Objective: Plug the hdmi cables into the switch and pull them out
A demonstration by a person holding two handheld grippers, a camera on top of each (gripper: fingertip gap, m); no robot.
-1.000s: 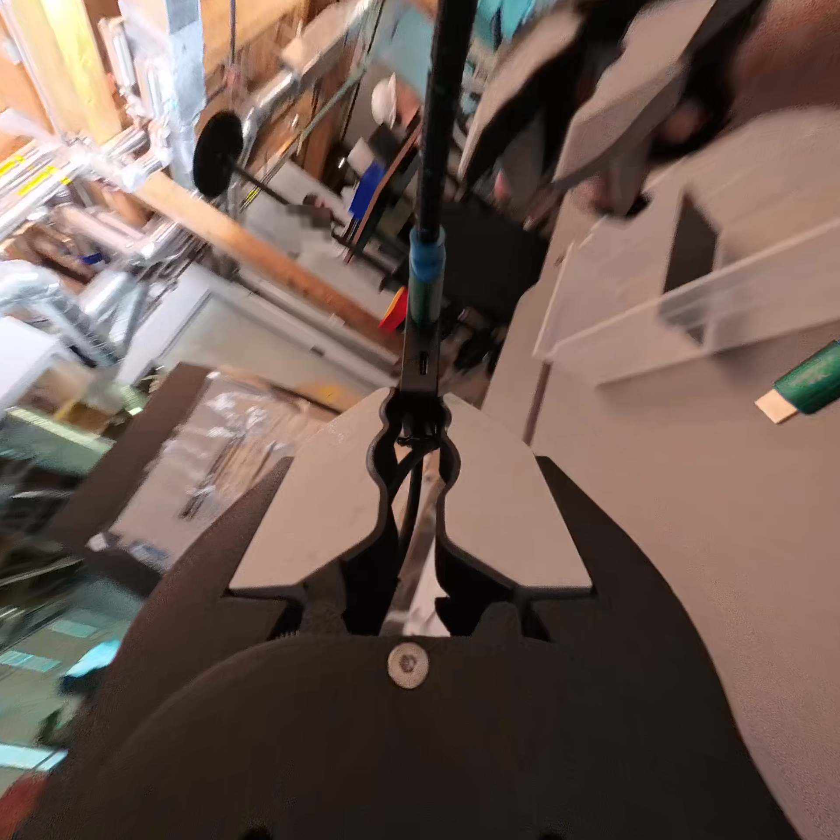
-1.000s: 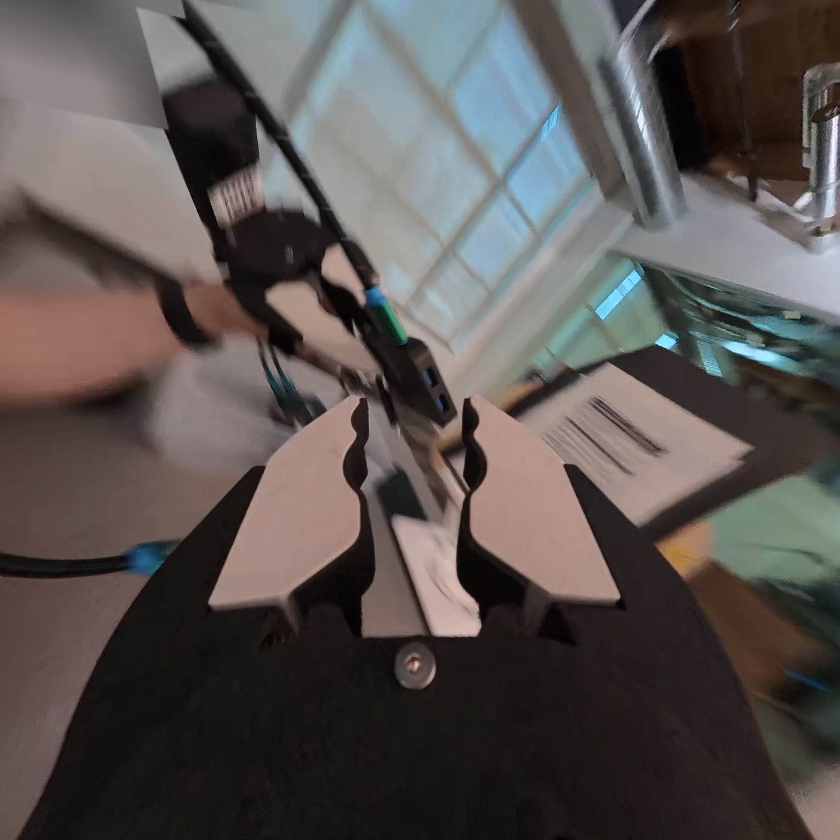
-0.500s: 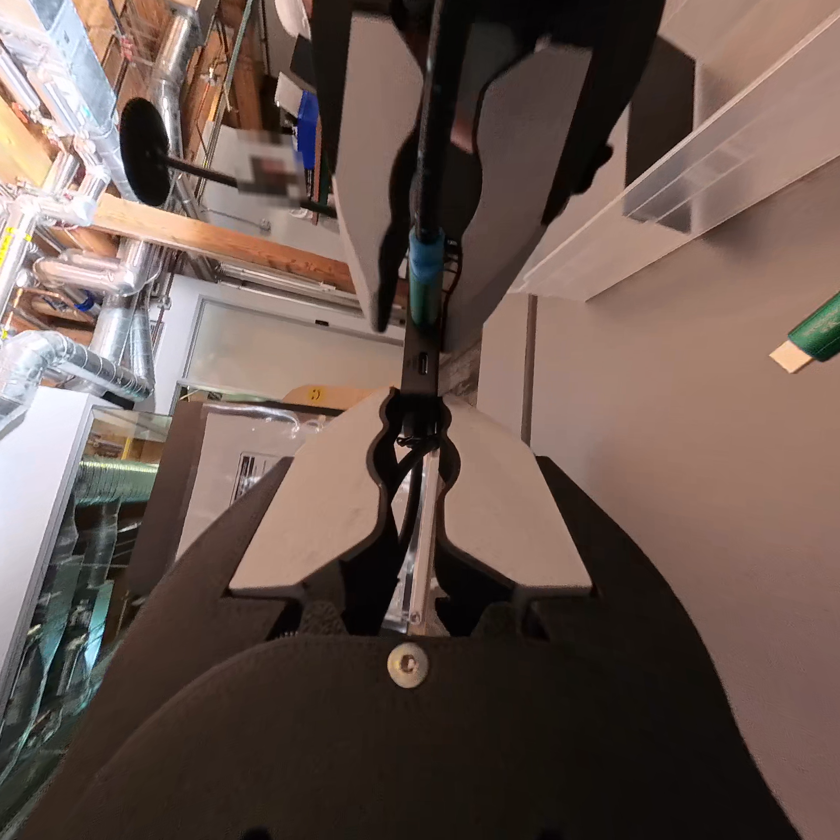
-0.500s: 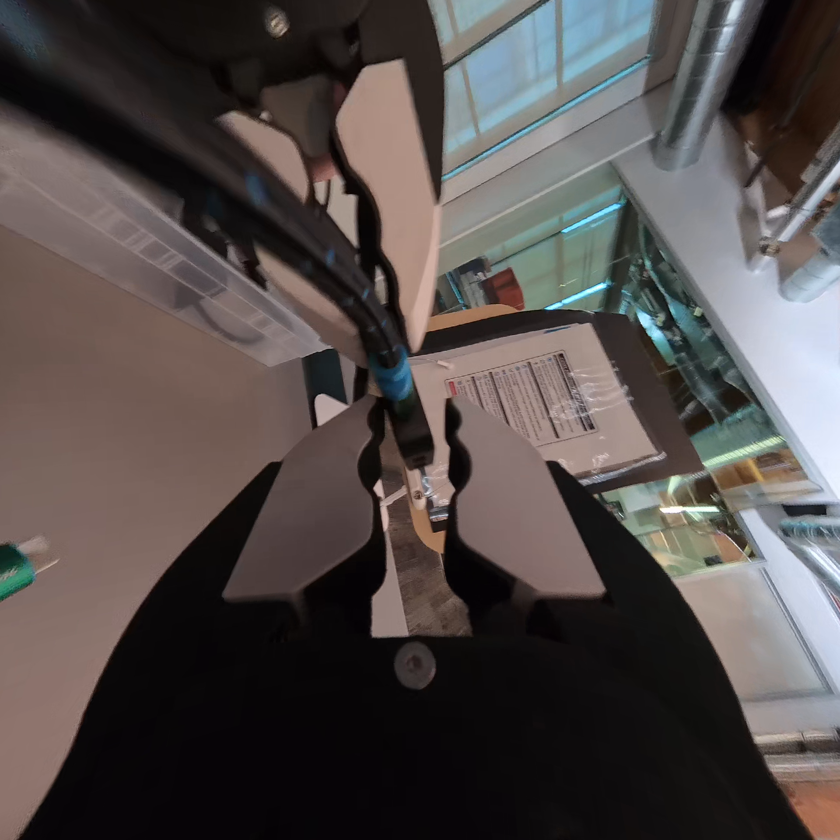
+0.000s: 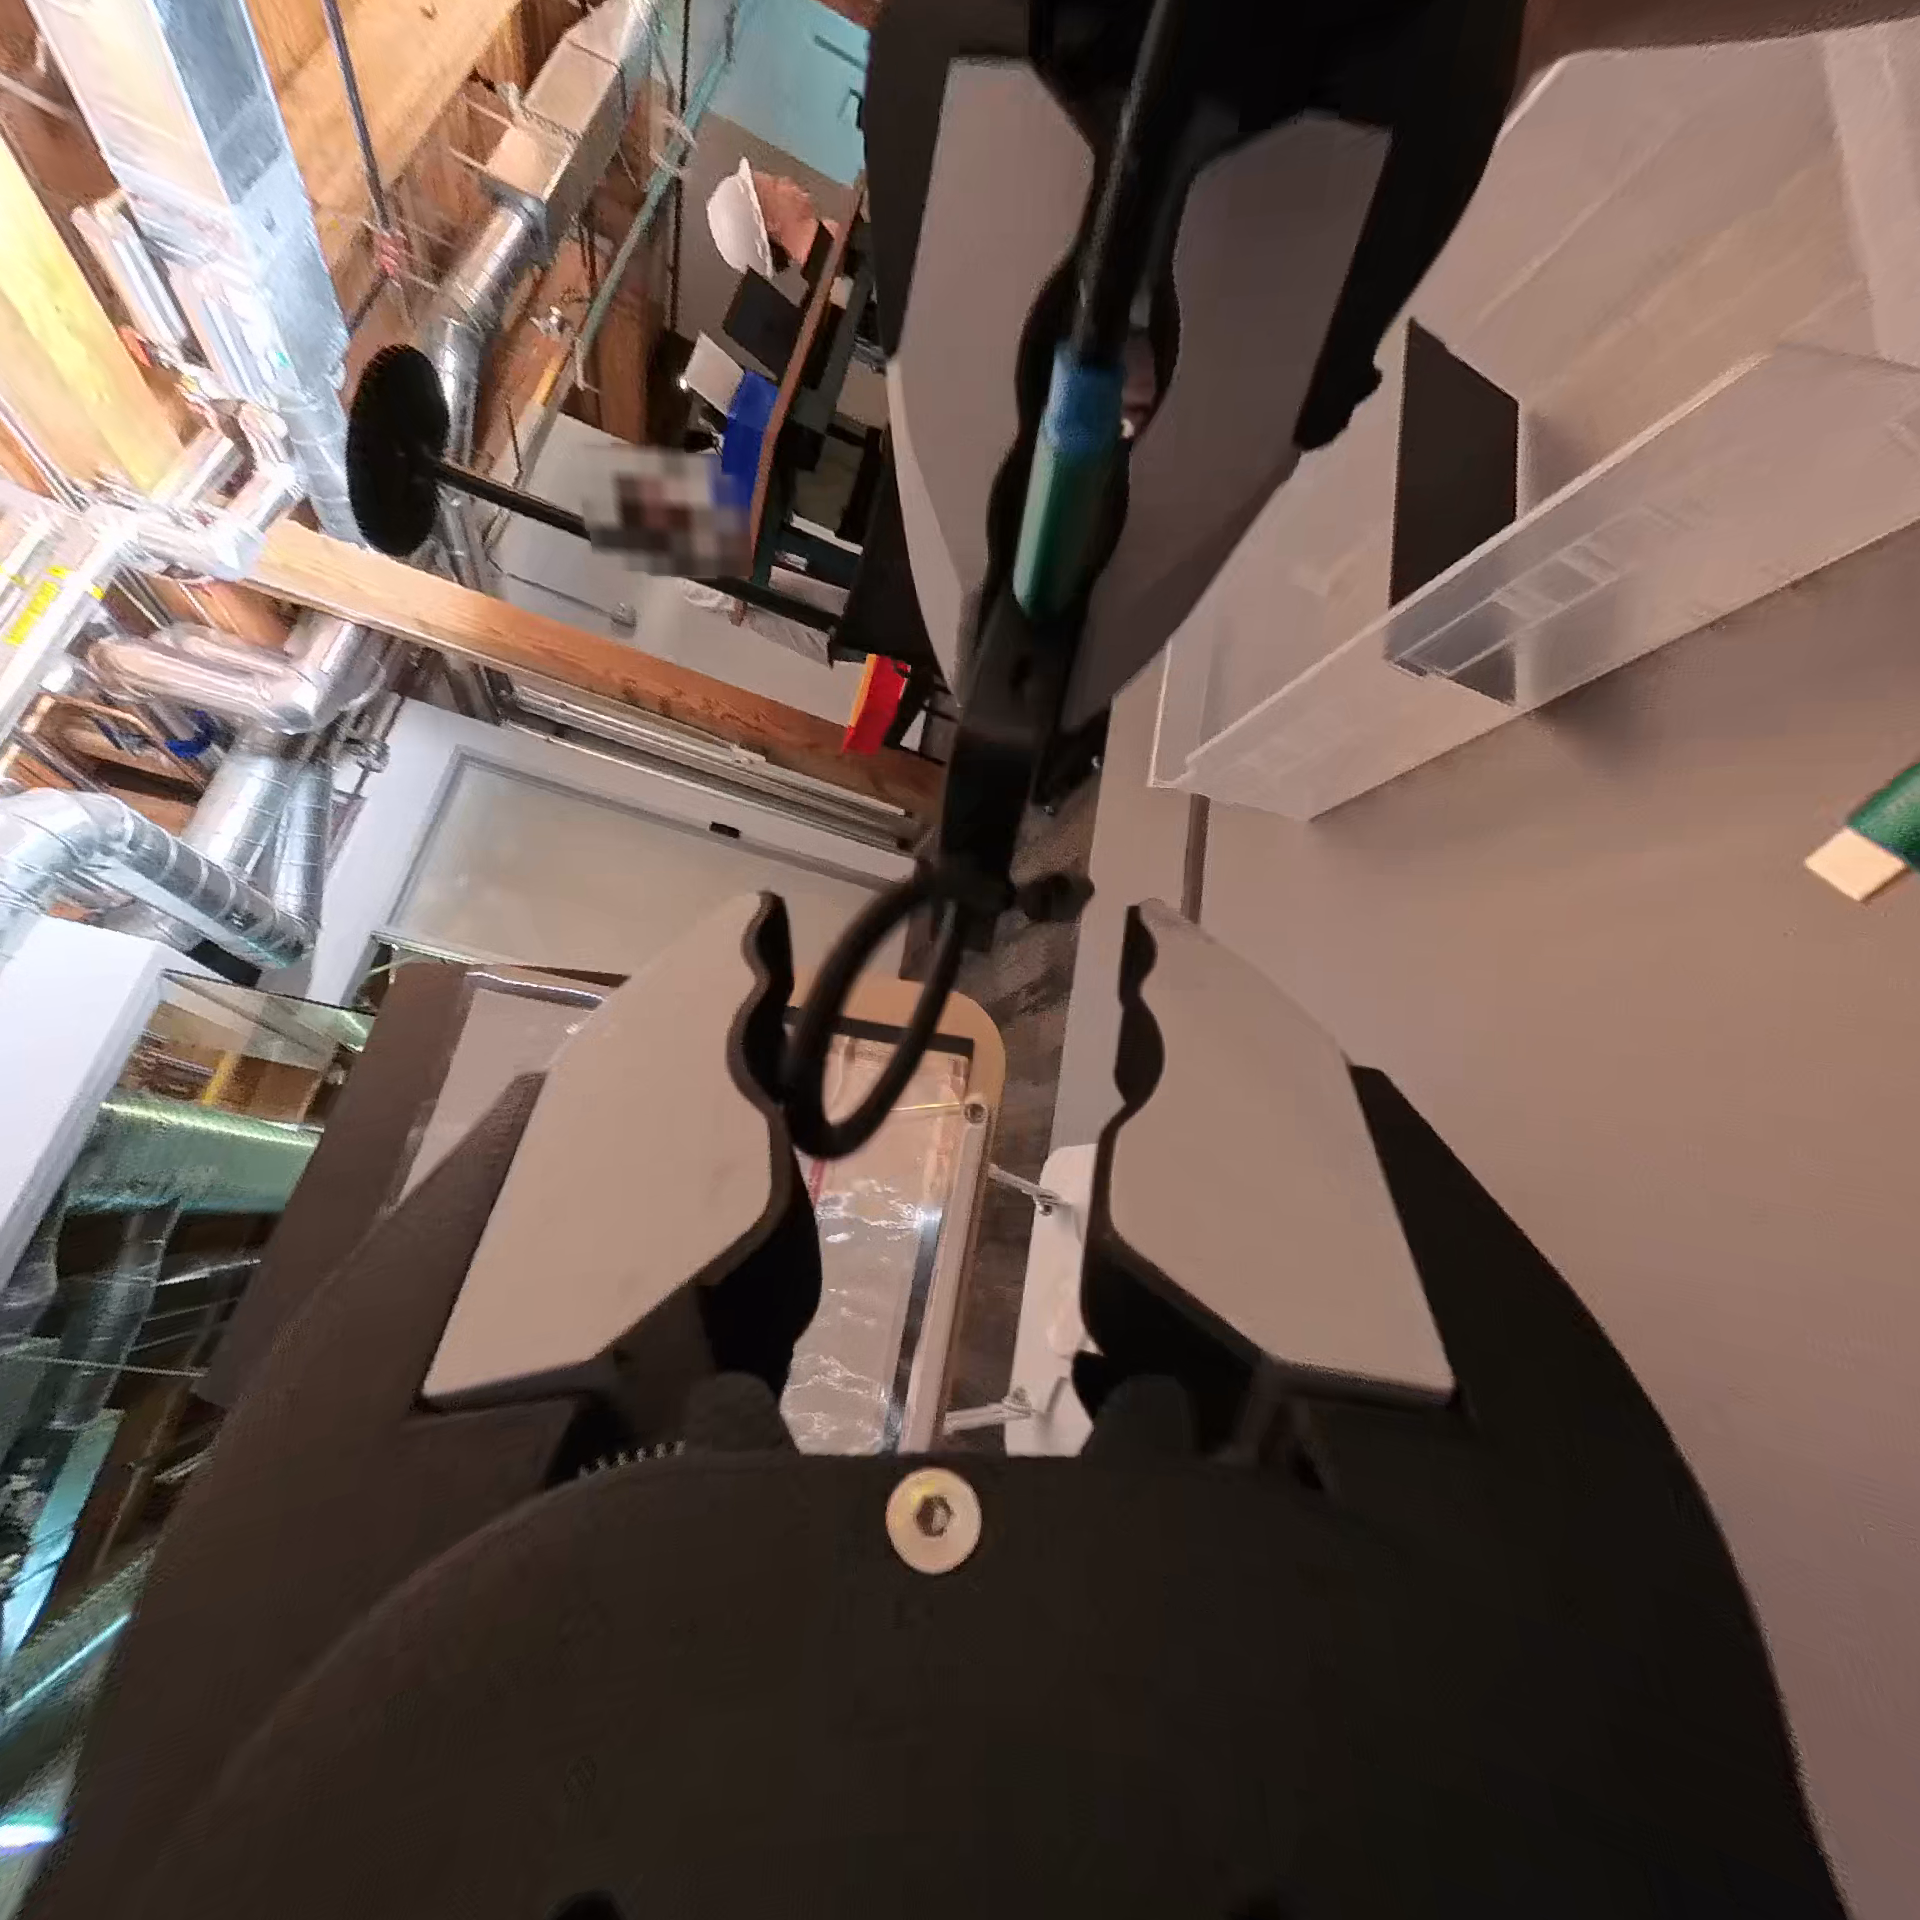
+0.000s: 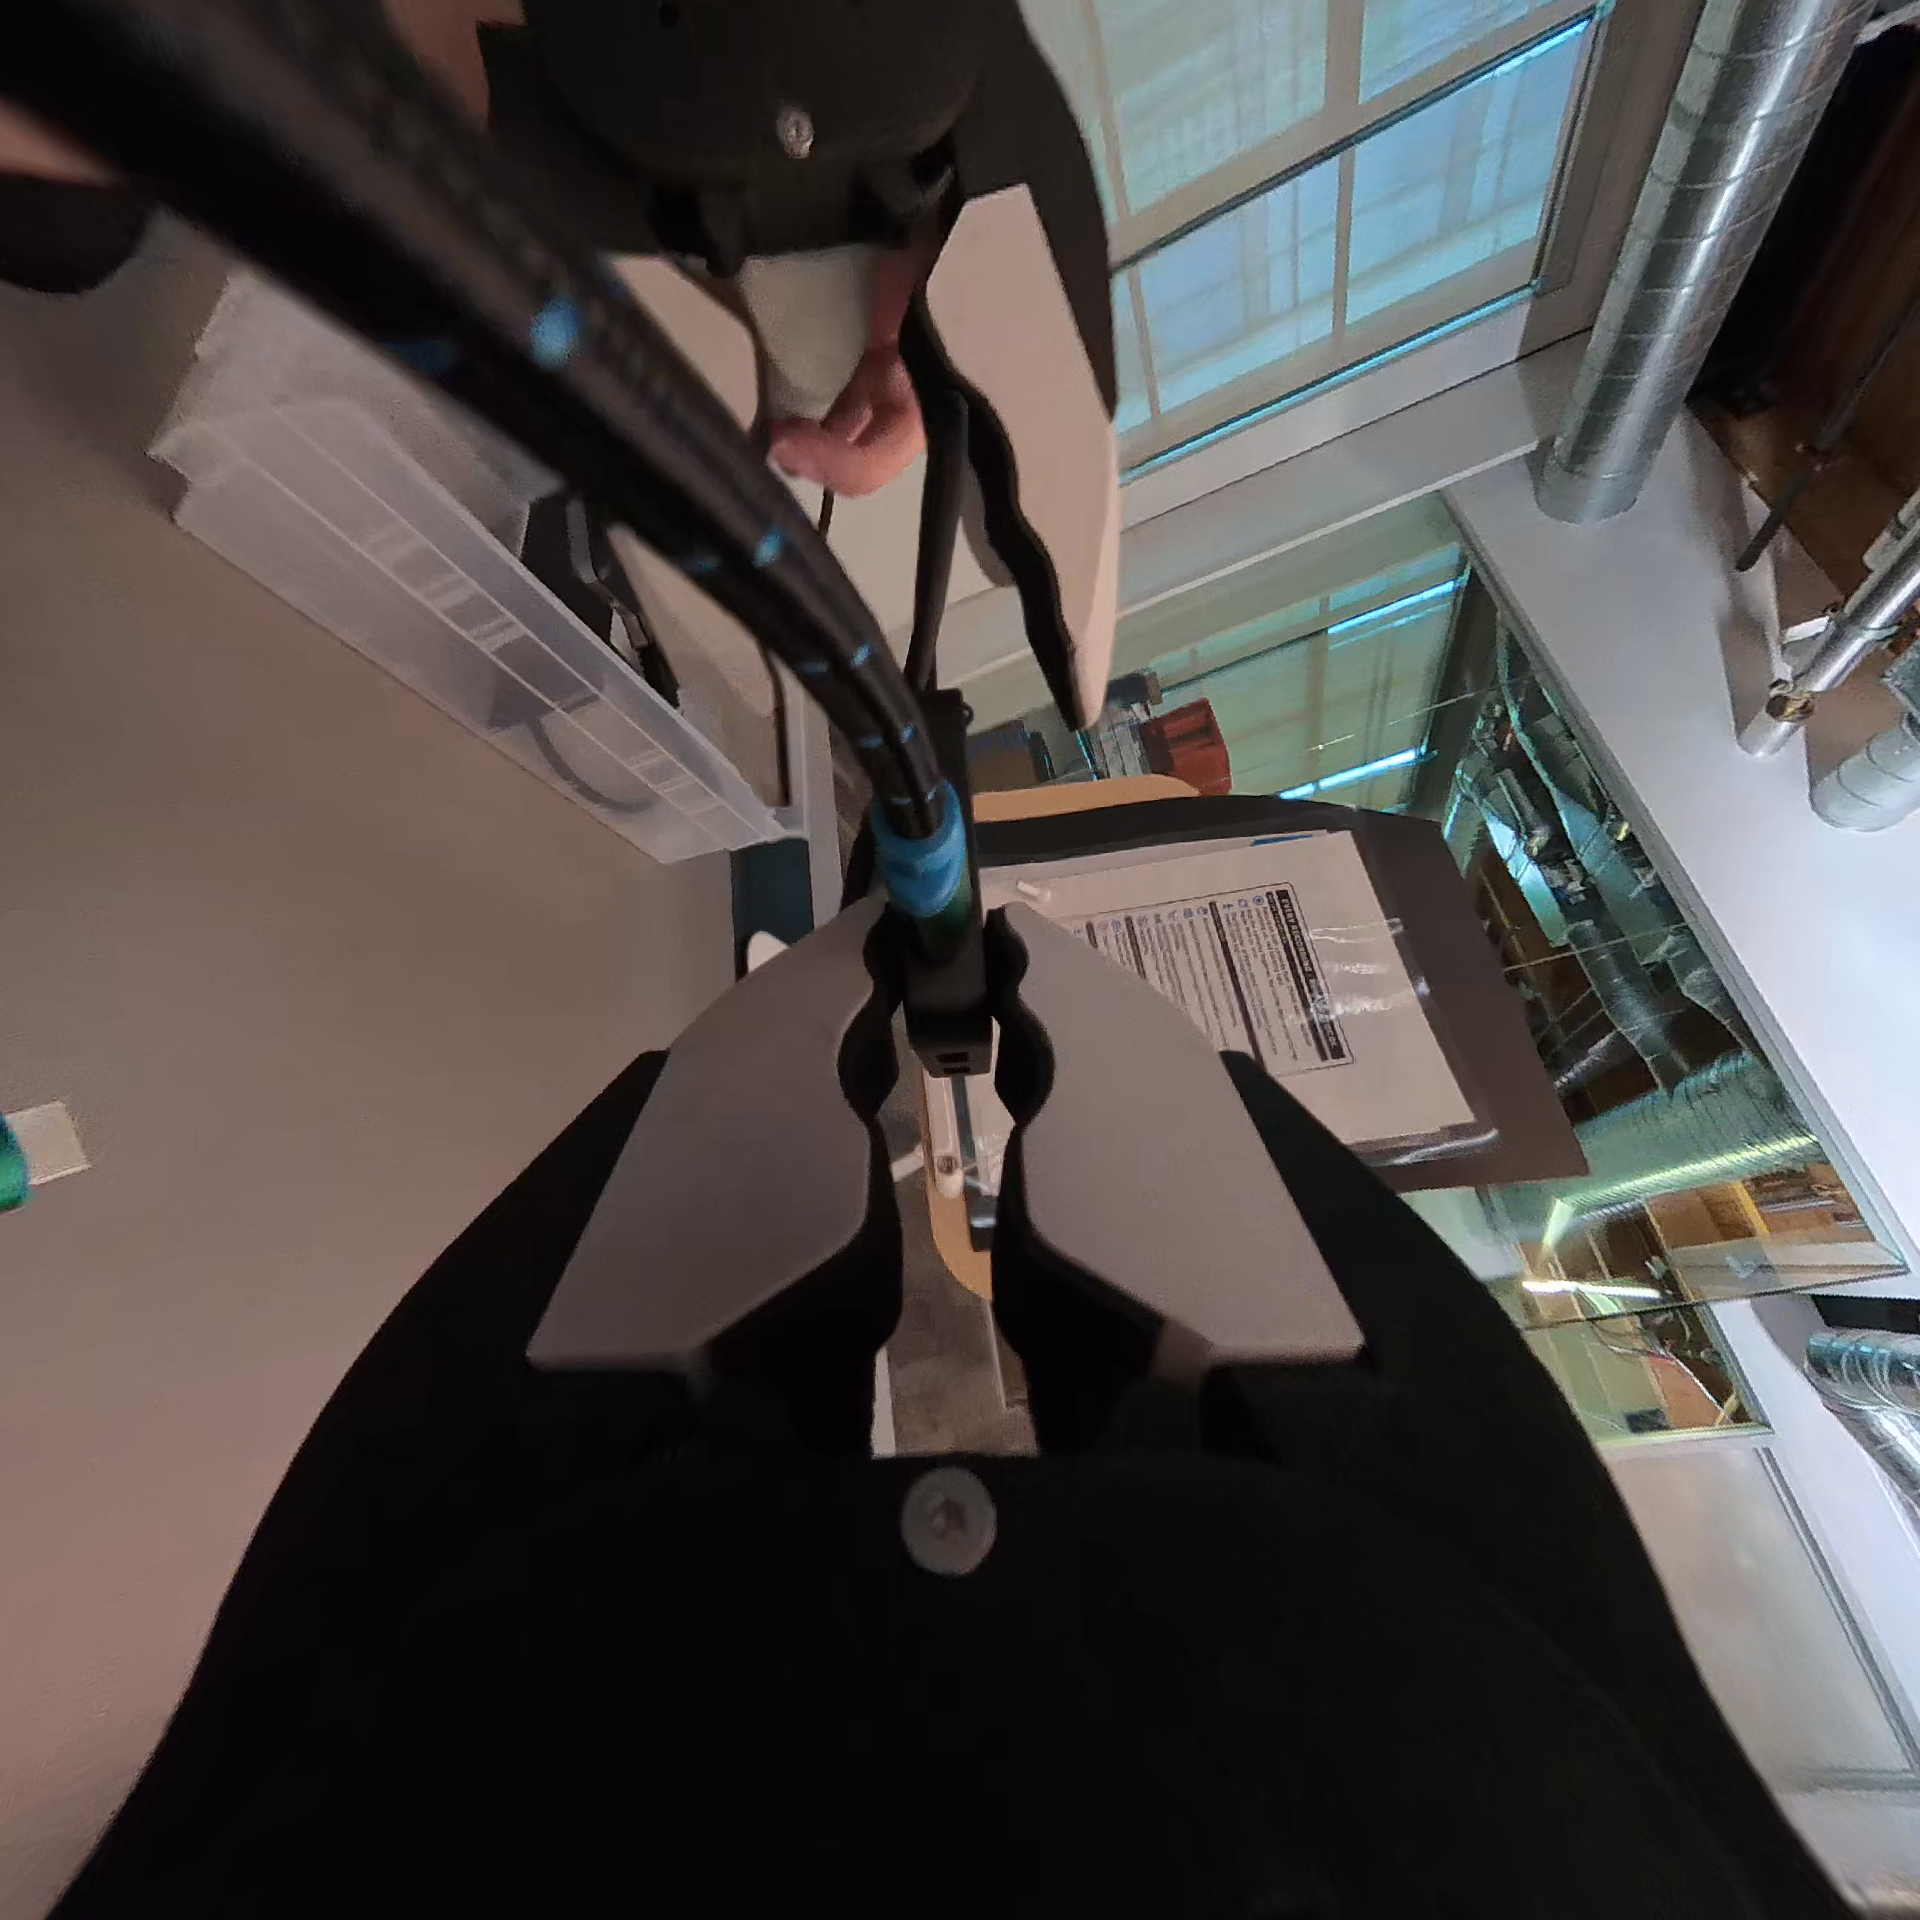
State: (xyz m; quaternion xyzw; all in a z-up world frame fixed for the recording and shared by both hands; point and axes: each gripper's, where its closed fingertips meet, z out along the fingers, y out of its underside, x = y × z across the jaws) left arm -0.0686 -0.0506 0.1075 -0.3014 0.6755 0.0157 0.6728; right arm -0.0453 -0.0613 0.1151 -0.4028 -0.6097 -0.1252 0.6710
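Left wrist view shows your left gripper [image 5: 945,914] has just let go, fingers spread wide, so the black switch [image 5: 987,748] now hangs from your right gripper [image 6: 935,935], clenched on it. HDMI cable [image 6: 914,873] is still plugged in; pulling comes next, I'd guess.

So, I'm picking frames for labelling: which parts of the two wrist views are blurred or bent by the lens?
Left wrist view: the left gripper is fairly sharp, the switch and right gripper beyond it slightly soft, and the clear bin bows from wide-angle distortion. Right wrist view: the right gripper clamped on the switch is crisp, while the HDMI cable near the lens smears.
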